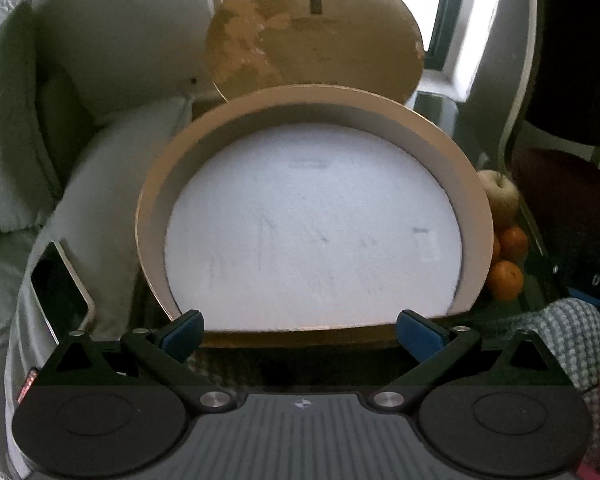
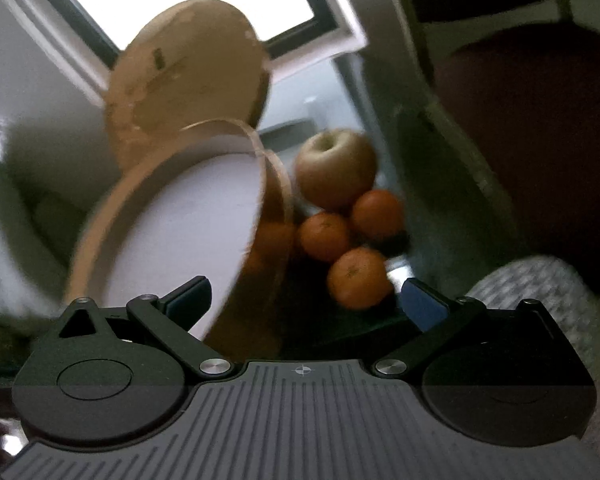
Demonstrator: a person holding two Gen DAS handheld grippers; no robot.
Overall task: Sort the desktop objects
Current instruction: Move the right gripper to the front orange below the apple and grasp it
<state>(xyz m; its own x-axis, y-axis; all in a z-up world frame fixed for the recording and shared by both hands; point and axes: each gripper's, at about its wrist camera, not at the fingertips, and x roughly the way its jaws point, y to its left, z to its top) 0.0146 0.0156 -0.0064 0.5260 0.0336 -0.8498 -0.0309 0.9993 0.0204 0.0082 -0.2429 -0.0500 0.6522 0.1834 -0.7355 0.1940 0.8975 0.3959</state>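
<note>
Left claw (image 1: 300, 332): spread wide, nothing gripped.
Right claw (image 2: 305, 300): spread wide, nothing gripped.
Round box (image 1: 314, 216): dead ahead of left claw, mouth turned toward it, white floor empty.
Fruit: apple (image 2: 336, 168) and oranges (image 2: 358, 278) piled just right of box; right claw judged nearer.
Obstruction: lid (image 1: 314, 32) propped behind box; checked cloth (image 1: 572, 328) at right.

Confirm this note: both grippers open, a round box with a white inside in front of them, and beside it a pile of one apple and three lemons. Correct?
One thing is off: the three small fruits are oranges, not lemons, as the right wrist view shows. They sit under the apple, beside the round box. The left gripper and right gripper are both open.
</note>
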